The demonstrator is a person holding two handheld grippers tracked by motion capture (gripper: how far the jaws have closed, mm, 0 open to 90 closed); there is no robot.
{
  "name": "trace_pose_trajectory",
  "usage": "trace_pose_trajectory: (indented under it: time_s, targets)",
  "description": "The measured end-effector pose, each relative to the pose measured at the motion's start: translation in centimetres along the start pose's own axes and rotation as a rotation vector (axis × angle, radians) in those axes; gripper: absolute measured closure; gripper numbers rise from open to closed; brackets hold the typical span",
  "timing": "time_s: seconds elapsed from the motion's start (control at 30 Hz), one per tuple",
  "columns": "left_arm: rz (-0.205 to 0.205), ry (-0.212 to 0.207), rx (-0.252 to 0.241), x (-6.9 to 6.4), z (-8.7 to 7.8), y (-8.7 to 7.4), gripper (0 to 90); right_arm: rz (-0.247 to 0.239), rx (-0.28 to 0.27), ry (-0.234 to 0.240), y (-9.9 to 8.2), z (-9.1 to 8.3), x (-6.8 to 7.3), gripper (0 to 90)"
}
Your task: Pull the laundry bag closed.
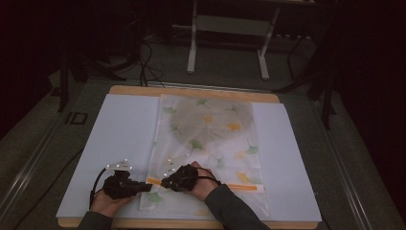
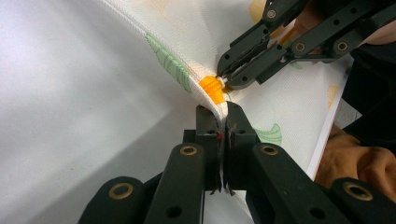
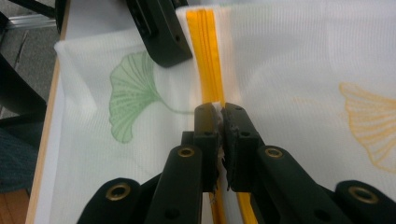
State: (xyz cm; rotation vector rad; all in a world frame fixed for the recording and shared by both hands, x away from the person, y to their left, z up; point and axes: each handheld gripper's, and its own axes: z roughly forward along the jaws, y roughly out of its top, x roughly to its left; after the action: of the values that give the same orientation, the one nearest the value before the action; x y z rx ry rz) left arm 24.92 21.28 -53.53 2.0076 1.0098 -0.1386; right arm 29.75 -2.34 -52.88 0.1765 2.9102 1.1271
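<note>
Your left hand-held gripper (image 2: 223, 122) pinches the mesh zipper bag (image 1: 210, 143) edge beside its orange zipper (image 3: 208, 70); your right hand-held gripper (image 3: 220, 122), just ahead, clamps the zipper. The bag lies flat on the table (image 1: 119, 134).

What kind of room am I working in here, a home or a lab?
Most likely a lab or recording workspace, not a home: a wooden table covered with a white sheet, loose cables on grey carpet, and a metal stand frame behind, all in dim surroundings.
</note>
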Motion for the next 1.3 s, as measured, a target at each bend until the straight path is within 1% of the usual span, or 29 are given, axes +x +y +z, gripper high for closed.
trace_pose_trajectory:
  time_s: [0.2, 0.23, 0.27, 0.33, 0.37, 0.5, 0.57, 0.67, 0.83, 1.1, 1.3]
  targets:
    - [0.002, 0.001, -0.005, -0.02, -0.09, 0.01, 86.9, 0.001, 0.011, -0.006, -0.38, -0.3, -0.13, 85.3]
    - [0.003, 0.004, -0.007, -0.02, -0.11, 0.0, 87.0, 0.004, 0.015, -0.01, -0.46, -0.36, -0.11, 87.5]
    - [0.001, 0.004, -0.008, 0.02, -0.21, 0.0, 87.1, -0.004, 0.023, -0.007, -0.6, -0.52, -0.18, 90.0]
    - [0.0, 0.001, -0.008, 0.04, -0.24, -0.03, 87.0, -0.007, 0.029, -0.015, -0.67, -0.6, -0.19, 90.0]
    - [0.001, 0.002, -0.008, 0.02, -0.24, -0.03, 87.0, 0.006, 0.022, -0.007, -0.75, -0.74, -0.17, 90.0]
    - [0.003, 0.003, -0.008, -0.03, -0.23, -0.02, 87.1, -0.015, 0.036, -0.015, -0.6, -0.66, -0.09, 90.0]
    - [0.001, 0.005, -0.01, -0.05, -0.25, -0.04, 87.0, -0.013, 0.041, -0.015, -0.56, -0.57, -0.04, 90.0]
    - [0.0, -0.001, -0.011, -0.05, -0.21, -0.02, 87.1, -0.024, 0.042, -0.016, -0.56, -0.57, -0.04, 90.0]
    - [0.001, -0.007, -0.019, -0.12, -0.24, 0.01, 87.1, -0.027, 0.046, -0.02, -0.5, -0.56, -0.02, 90.0]
    - [0.004, -0.023, -0.035, -0.37, -0.26, 0.14, 87.2, -0.026, 0.049, -0.011, -0.48, -0.47, -0.05, 90.0]
    - [0.008, -0.025, -0.04, -0.44, -0.27, 0.19, 87.2, -0.035, 0.057, -0.009, -0.33, -0.36, 0.02, 89.4]
